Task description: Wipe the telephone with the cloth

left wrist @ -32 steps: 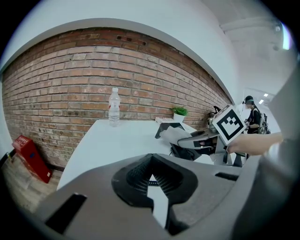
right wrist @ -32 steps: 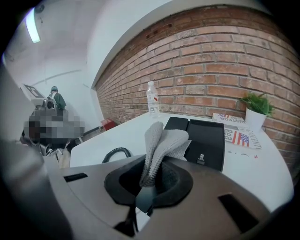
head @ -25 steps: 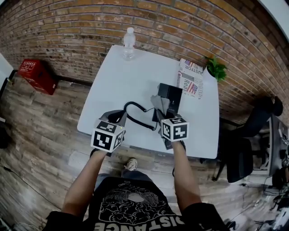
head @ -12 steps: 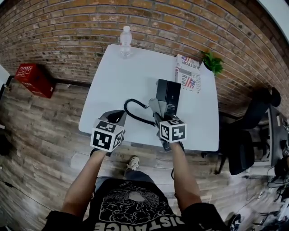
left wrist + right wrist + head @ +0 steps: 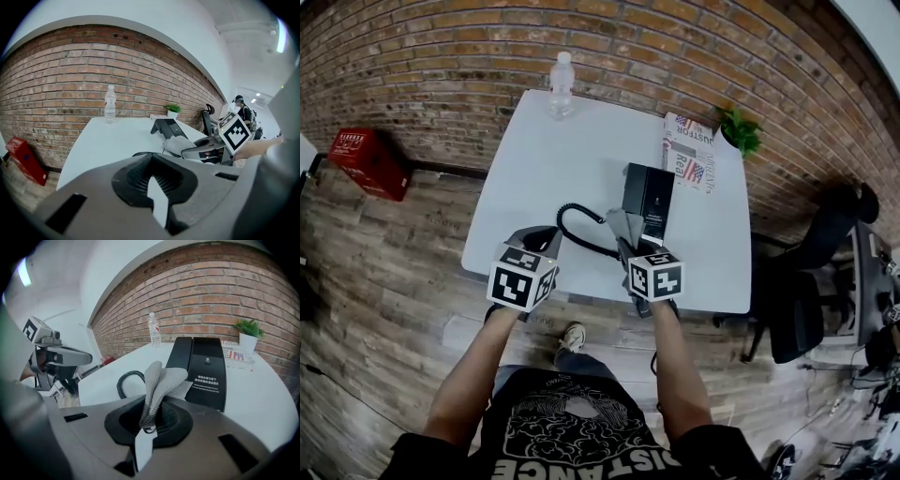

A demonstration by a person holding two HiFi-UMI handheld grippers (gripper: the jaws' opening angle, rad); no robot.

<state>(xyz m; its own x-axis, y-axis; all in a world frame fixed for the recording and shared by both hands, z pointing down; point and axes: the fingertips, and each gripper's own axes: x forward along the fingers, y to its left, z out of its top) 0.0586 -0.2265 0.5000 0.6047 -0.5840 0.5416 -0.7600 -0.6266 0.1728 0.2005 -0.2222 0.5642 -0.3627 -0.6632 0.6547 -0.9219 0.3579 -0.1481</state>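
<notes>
The black telephone (image 5: 647,199) lies on the white table (image 5: 553,159), right of centre, and its coiled cord (image 5: 577,230) loops to the left. My right gripper (image 5: 630,246) is shut on a grey cloth (image 5: 622,225) just short of the phone's near end. In the right gripper view the cloth (image 5: 161,383) stands folded out of the right gripper (image 5: 147,427), with the telephone (image 5: 206,364) right behind it. My left gripper (image 5: 539,246) hovers at the table's near edge, left of the cord. In the left gripper view the left gripper (image 5: 157,187) is shut with nothing in it.
A water bottle (image 5: 562,84) stands at the table's far edge. A newspaper (image 5: 692,155) and a small potted plant (image 5: 741,131) sit at the far right corner. A red box (image 5: 366,161) is on the floor at left, a black office chair (image 5: 811,300) at right.
My right gripper with the cloth has drawn back a little toward the table's near edge. The left gripper has hardly moved.
</notes>
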